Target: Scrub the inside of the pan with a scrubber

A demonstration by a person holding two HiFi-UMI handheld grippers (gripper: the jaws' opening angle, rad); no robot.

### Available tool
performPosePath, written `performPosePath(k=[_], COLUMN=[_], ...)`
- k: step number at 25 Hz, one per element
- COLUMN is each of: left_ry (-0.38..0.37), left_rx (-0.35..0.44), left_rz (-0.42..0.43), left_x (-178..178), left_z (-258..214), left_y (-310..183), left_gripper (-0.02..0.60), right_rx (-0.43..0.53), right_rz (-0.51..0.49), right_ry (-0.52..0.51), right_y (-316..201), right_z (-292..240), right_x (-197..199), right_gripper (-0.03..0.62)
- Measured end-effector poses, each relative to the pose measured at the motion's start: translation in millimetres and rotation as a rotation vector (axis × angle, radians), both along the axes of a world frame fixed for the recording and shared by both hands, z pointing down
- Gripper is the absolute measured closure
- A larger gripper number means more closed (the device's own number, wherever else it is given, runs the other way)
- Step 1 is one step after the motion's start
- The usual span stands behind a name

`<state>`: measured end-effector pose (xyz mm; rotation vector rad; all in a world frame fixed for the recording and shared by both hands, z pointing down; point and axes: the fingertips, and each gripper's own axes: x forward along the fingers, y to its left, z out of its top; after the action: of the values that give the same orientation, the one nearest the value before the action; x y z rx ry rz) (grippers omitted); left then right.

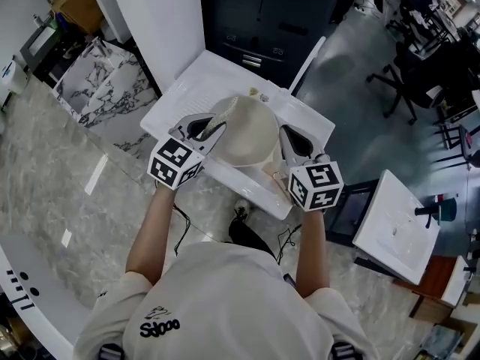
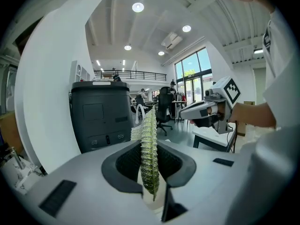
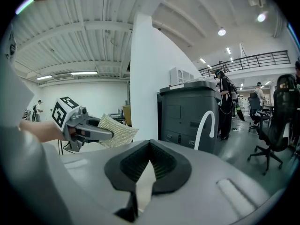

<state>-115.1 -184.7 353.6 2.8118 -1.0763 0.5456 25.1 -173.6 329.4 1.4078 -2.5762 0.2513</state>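
Note:
A cream pan (image 1: pixel 247 137) sits over the white basin (image 1: pixel 187 88) in the head view, between both grippers. My left gripper (image 1: pixel 214 126) is at the pan's left edge, shut on a greenish mesh scrubber (image 2: pixel 149 139) that stands upright between its jaws (image 2: pixel 150 146). The right gripper view shows that scrubber (image 3: pixel 117 132) sticking out of the left gripper (image 3: pixel 108 135). My right gripper (image 1: pixel 289 133) is at the pan's right edge. Its jaws (image 3: pixel 150 146) meet at the tips on a thin cream piece that looks like part of the pan. The pan's inside is hidden.
A dark grey cabinet (image 1: pixel 262 21) stands just behind the basin, and a white pillar (image 1: pixel 161 21) rises to its left. A second white basin (image 1: pixel 394 223) is off to the right, with office chairs (image 1: pixel 405 73) beyond. The floor around is marble.

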Motion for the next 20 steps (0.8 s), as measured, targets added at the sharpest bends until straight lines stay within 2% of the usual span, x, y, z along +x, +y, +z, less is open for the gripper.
performPosePath(k=[11,17,20], left_ry=[-0.066,-0.178,-0.222], left_rx=[-0.071,-0.097,-0.124], left_rz=[-0.006,-0.022,-0.003], left_x=[18.8,16.8,18.9], left_z=[40.6,86.7,106.1], left_y=[-64.4,-93.6,-103.6], left_gripper=[0.514,0.514,0.514], right_rx=[-0.058,-0.084,-0.107], right_rz=[0.018,0.028,0.051], right_ry=[-0.032,-0.026,-0.02], right_y=[-50.9,-71.6,-79.6], right_z=[29.9,51.3,64.0], right_x=[24.1,33.8,38.4], right_gripper=[0.585,0.585,0.585])
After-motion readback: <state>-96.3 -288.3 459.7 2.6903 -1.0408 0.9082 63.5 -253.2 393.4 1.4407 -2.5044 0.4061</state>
